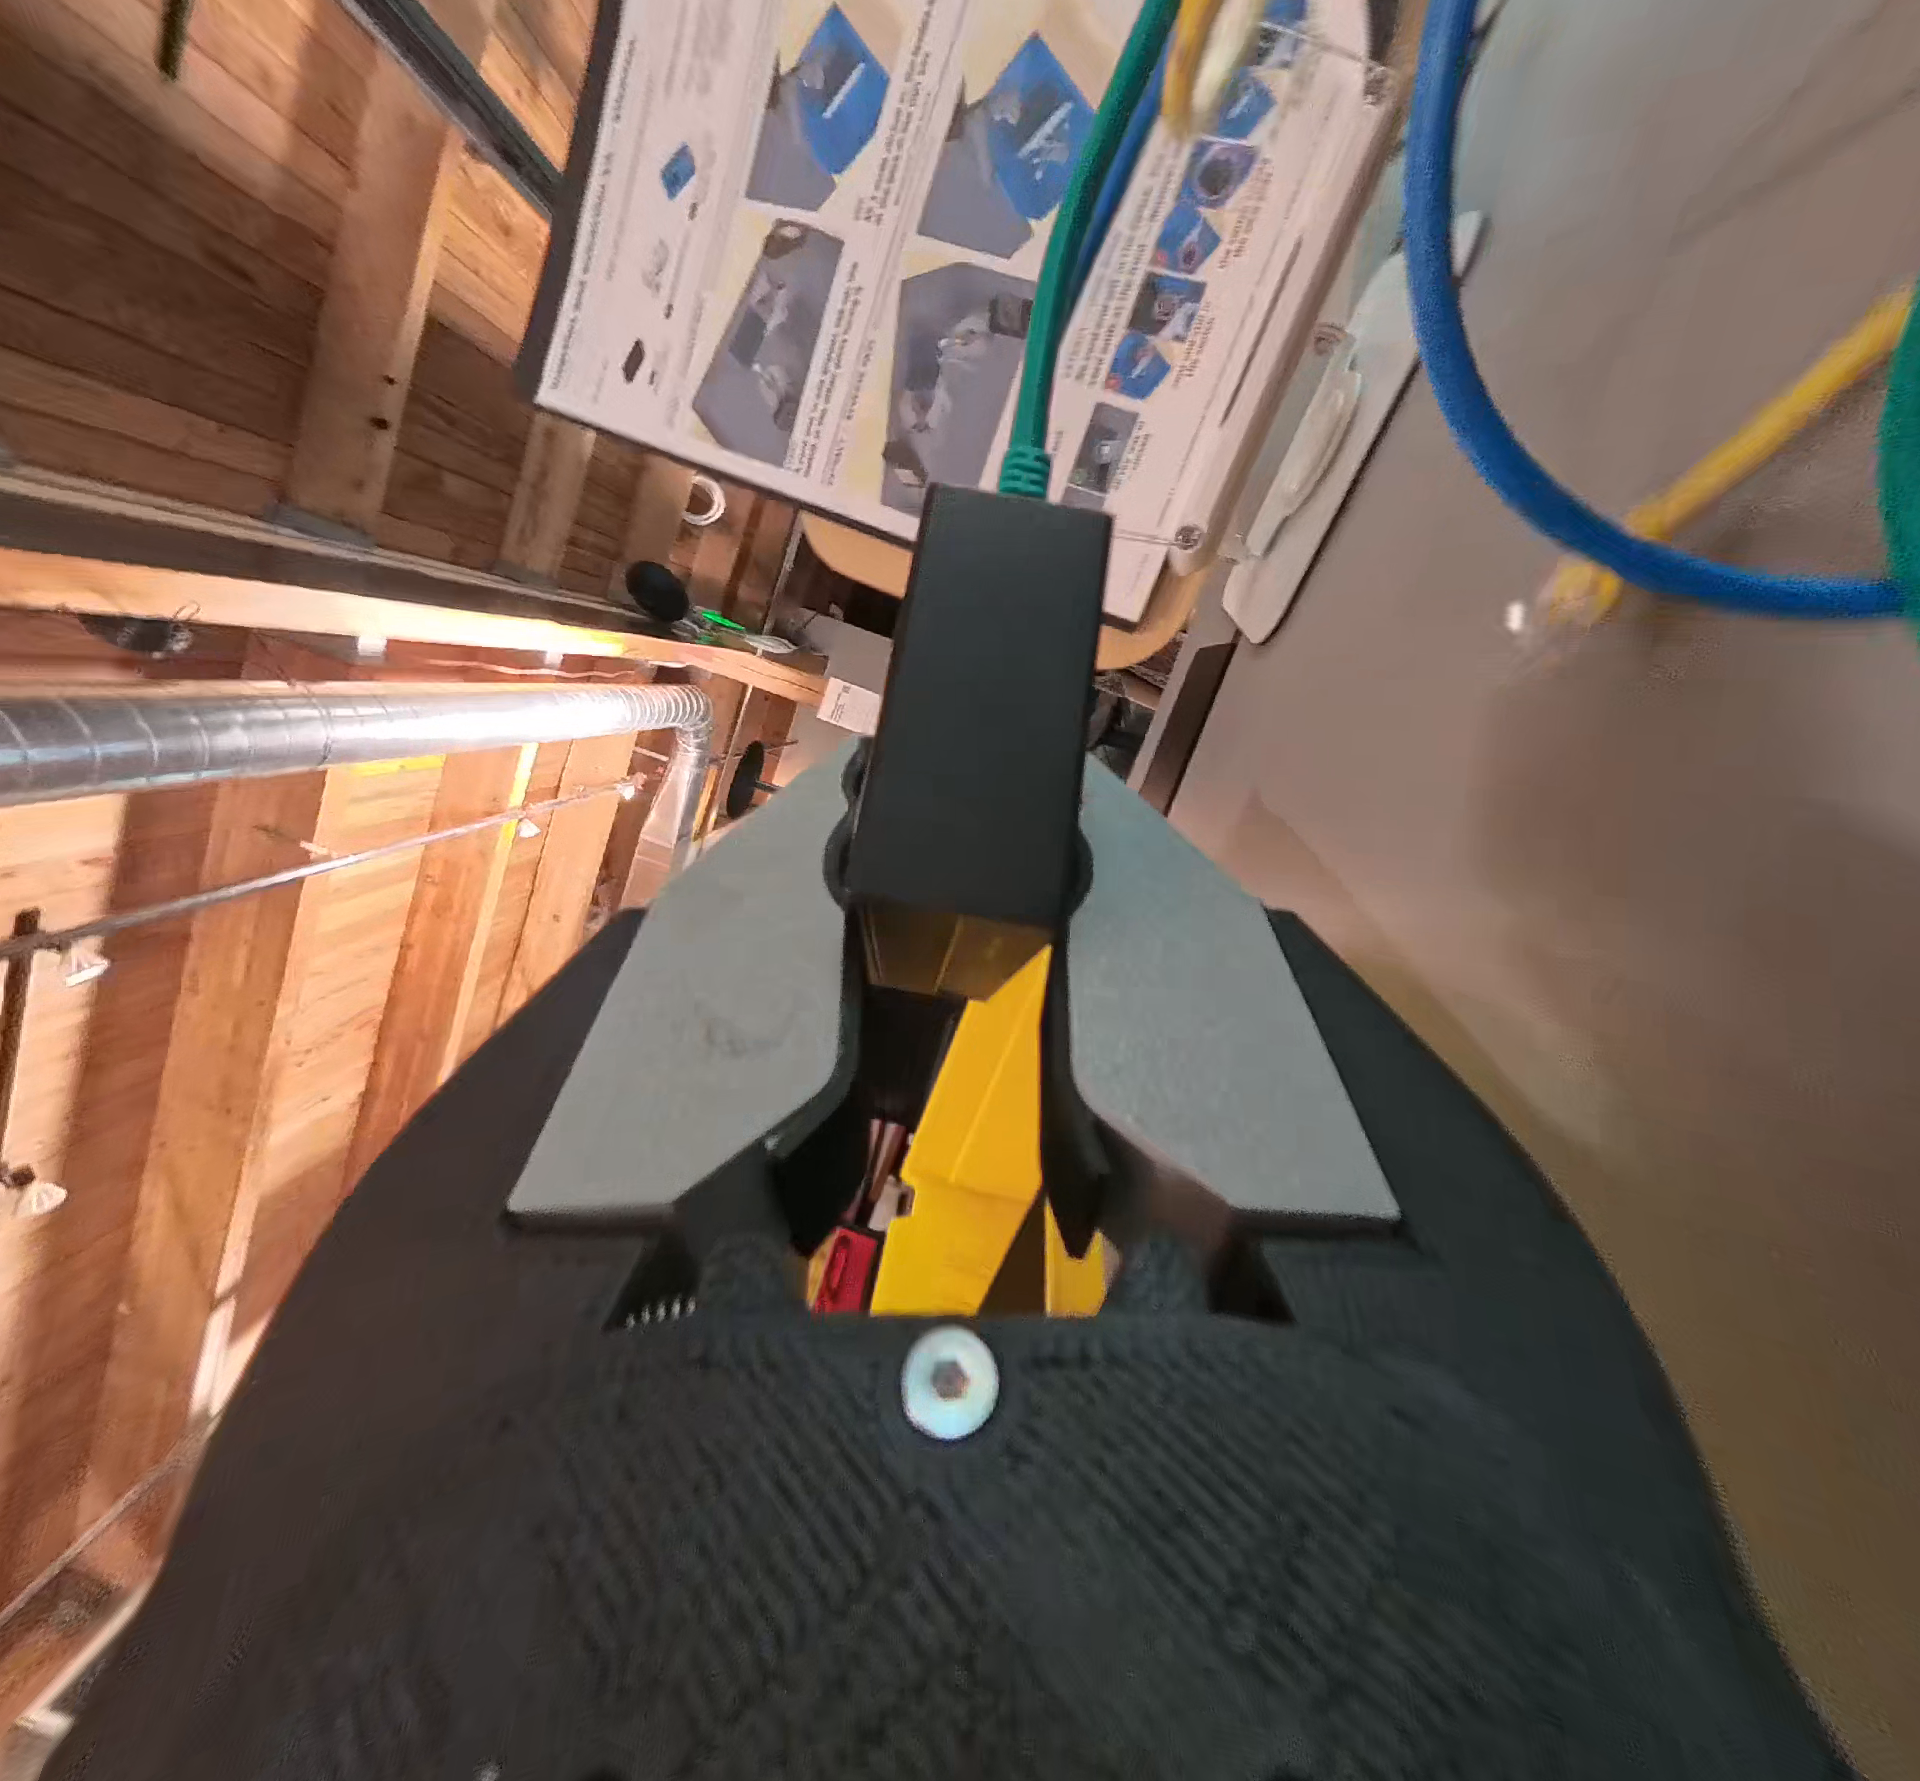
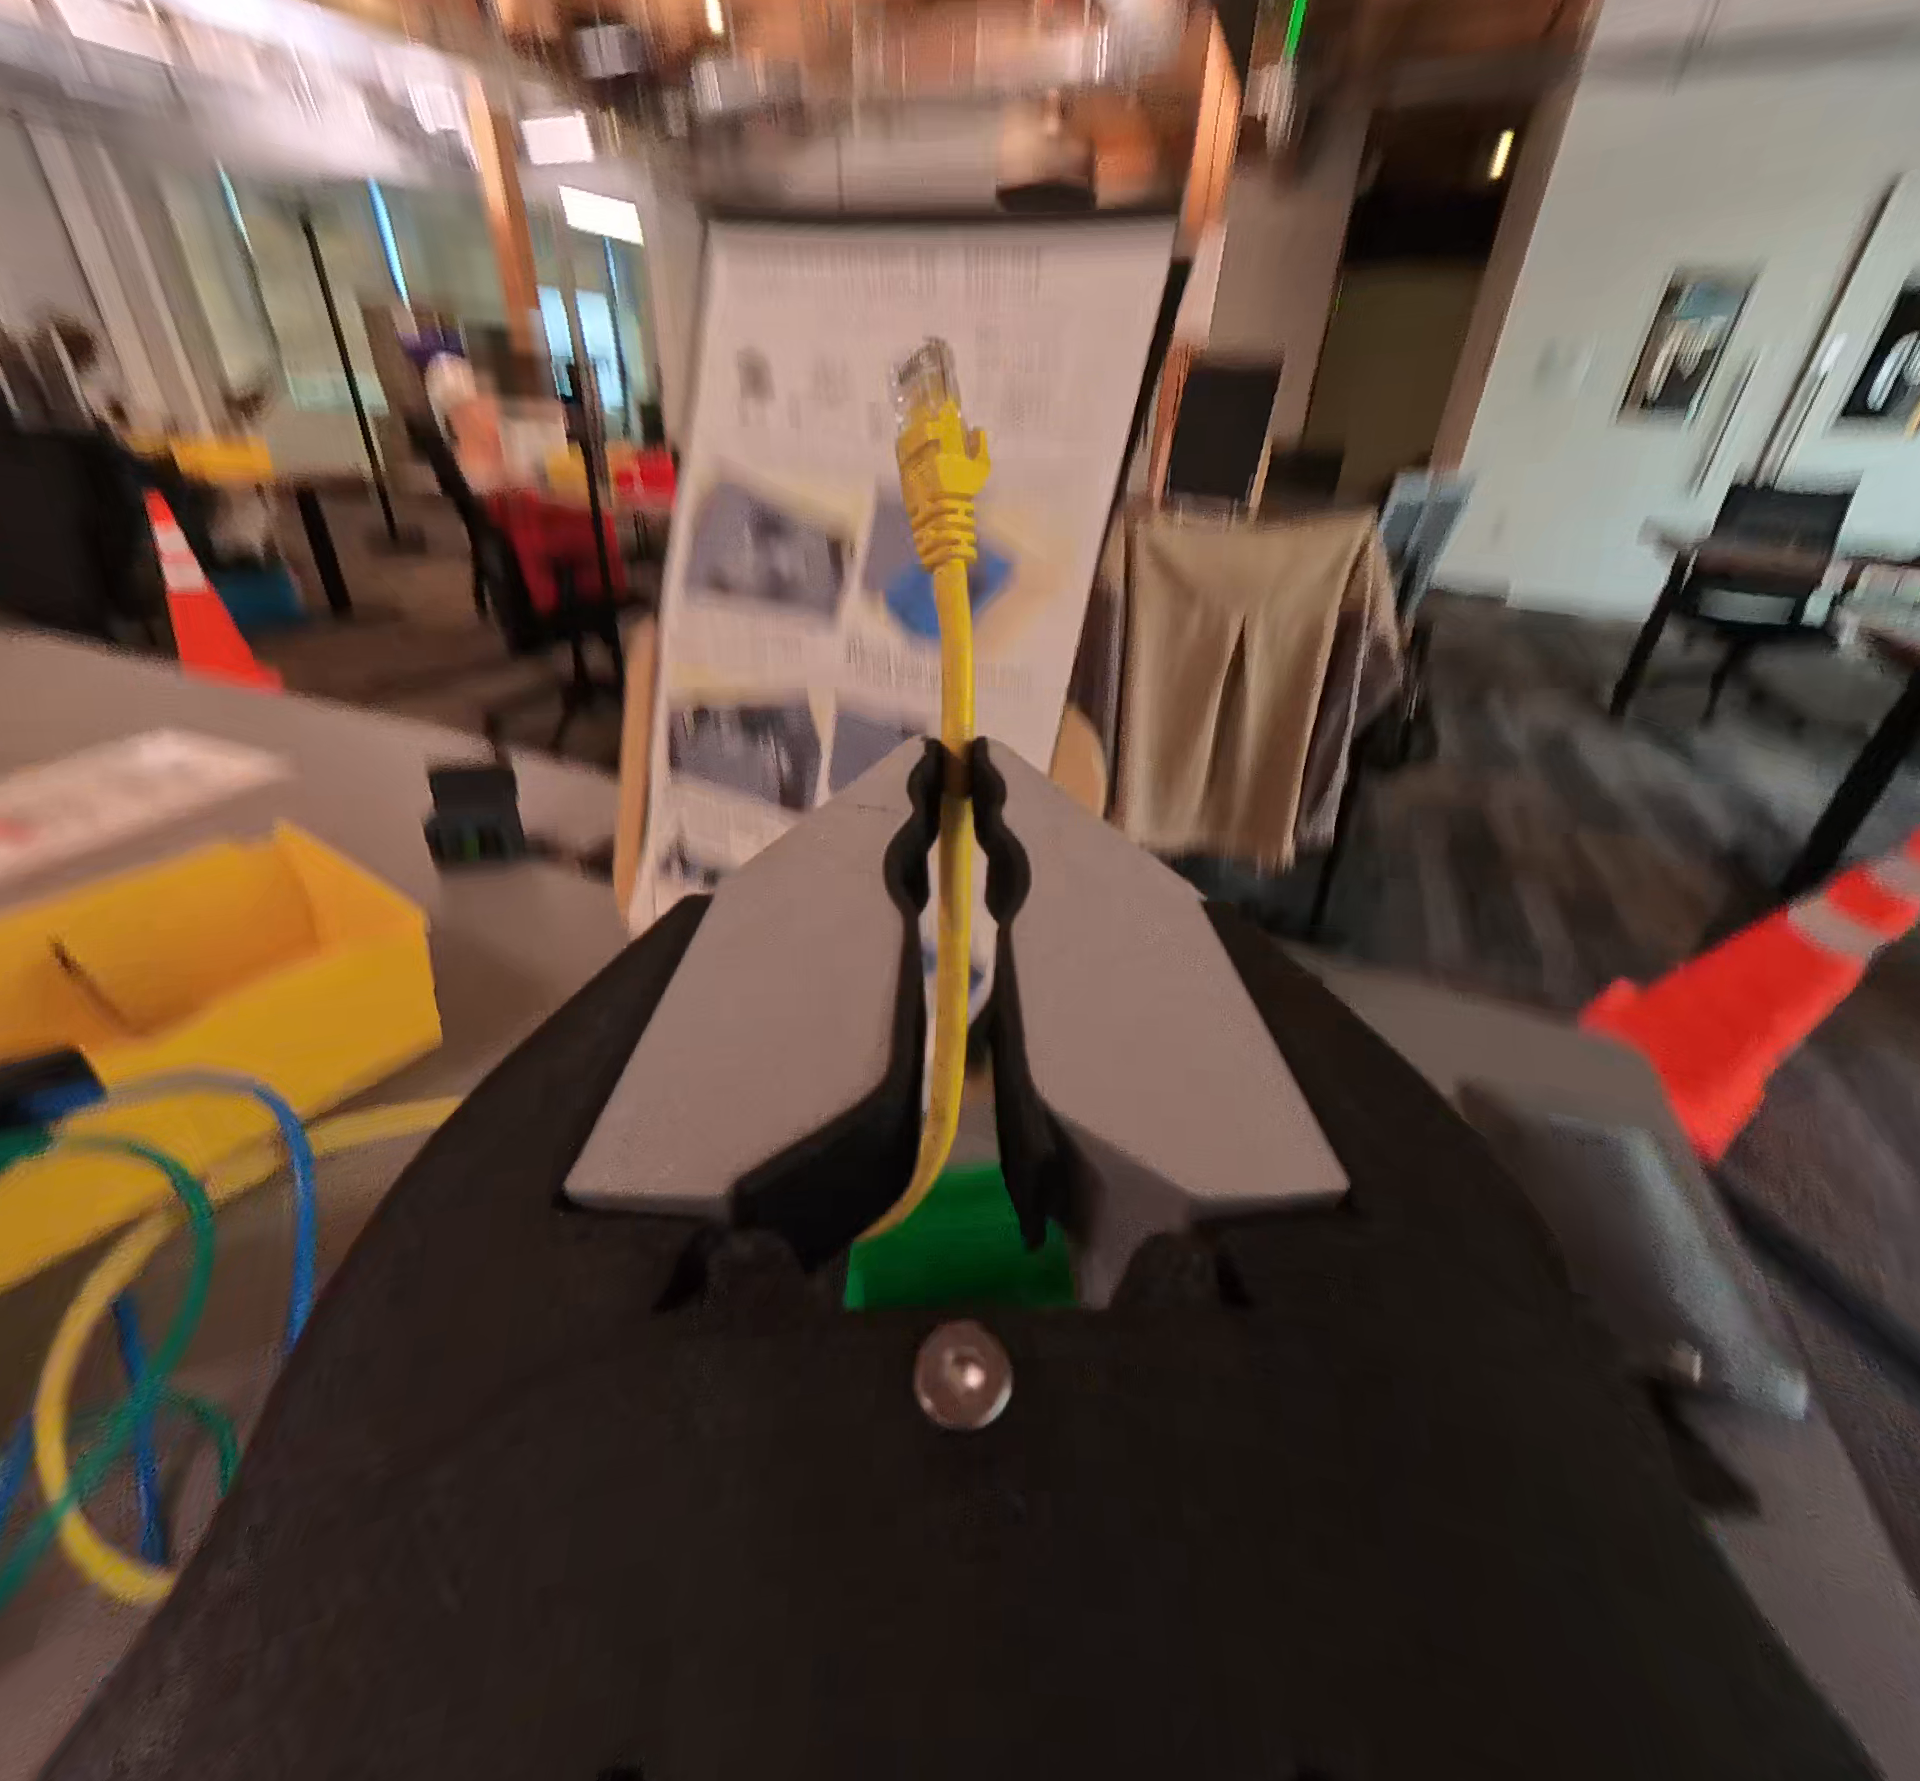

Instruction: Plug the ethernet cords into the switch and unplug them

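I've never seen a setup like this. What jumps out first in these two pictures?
In the right wrist view, a yellow ethernet cord stands upright, pinched in the right tongs, with its clear plug at the top. In the left wrist view, the left tongs clamp a black switch, with a green cord plugged into its far end.

Left gripper (image 1: 961,858): black textured printed body, grey wedge fingers (image 1: 717,1025) with black pads, silver hex screw (image 1: 949,1384), yellow insert behind. Right gripper (image 2: 951,775): same build, green insert (image 2: 961,1243).
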Motion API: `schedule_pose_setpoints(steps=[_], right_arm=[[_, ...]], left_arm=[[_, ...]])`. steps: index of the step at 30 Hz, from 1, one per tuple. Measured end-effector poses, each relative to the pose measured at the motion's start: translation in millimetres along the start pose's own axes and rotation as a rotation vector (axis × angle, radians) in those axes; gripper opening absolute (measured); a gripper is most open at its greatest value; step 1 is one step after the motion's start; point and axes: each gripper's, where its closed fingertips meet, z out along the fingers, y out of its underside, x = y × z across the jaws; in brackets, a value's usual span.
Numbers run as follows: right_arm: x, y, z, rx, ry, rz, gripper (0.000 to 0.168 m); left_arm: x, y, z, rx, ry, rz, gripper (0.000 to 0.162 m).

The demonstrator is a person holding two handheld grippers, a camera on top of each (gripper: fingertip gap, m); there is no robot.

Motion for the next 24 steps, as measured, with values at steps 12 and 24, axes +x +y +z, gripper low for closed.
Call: schedule_pose_setpoints(steps=[12,24], right_arm=[[-67,-105,-64,0.09,-0.296,-0.089,0.002],[-248,224,-18,-0.916,-0.956,-0.302,0.002]], left_arm=[[-18,-9,0,-0.028,-0.117,0.037,0.03],[-30,-31,37,0.078,-0.19,0.224,0.031]])
